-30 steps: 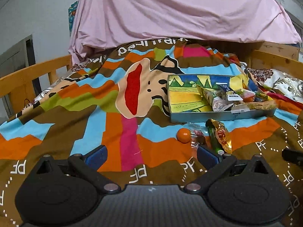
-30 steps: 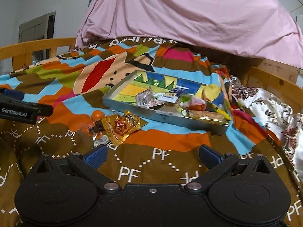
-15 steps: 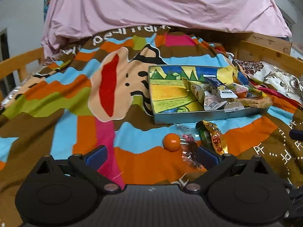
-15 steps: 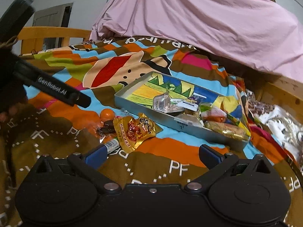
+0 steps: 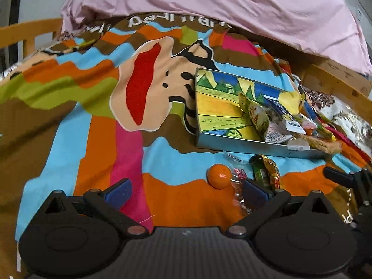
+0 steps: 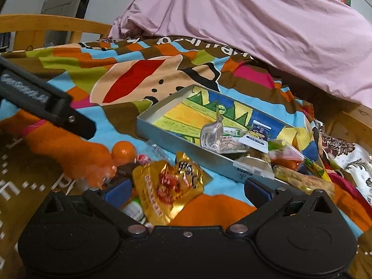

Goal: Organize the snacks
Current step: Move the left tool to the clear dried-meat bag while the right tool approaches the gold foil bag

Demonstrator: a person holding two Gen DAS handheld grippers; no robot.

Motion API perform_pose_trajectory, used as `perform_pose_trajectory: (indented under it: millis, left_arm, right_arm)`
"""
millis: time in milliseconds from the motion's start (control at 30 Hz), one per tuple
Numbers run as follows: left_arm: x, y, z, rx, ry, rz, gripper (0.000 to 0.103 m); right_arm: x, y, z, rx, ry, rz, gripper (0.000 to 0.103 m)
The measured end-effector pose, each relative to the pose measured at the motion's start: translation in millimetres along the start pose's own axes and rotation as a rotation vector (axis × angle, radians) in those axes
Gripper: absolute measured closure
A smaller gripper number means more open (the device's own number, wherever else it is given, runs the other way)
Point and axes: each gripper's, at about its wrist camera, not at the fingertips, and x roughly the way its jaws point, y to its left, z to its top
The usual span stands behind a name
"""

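On left tool (image 6: 44, 102): "GenRobot.AI" lettering.

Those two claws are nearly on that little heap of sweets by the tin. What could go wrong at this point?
Both are open and converging on one small pile, so the left gripper and right gripper could collide. The orange is round and sits on soft bedding; a nudge might roll it away. The gold foil packet overlaps smaller wrapped sweets, so a pinch may take several items, or slip off the foil. The tin tray is already crowded at its right end, where additions might spill.
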Motion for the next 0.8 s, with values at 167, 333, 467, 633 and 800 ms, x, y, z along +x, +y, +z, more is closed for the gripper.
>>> perform_pose_trajectory:
  millis: [167,333,467,633,800]
  left_arm:
    - [1,1,-1,-0.011,0.004,-0.001,0.0]
    - [1,-4,-2,0.016,0.003,-0.006,0.0]
    - [0,-9,-2,0.031,0.003,-0.043,0.0]
    - [3,-16,-5,0.065,0.007,-0.087,0.0]
    - [3,-28,-6,0.122,-0.009,-0.168,0.001]
  right_arm:
    - [10,-10,0,0.034,0.006,-0.042,0.001]
    - [-1,-35,-3,0.127,-0.002,-0.109,0.001]
    - [-7,-58,-10,0.198,0.034,-0.201,0.001]
    - [-9,-84,-20,0.333,0.072,-0.125,0.001]
    - [-10,-83,-21,0.331,0.069,-0.088,0.001]
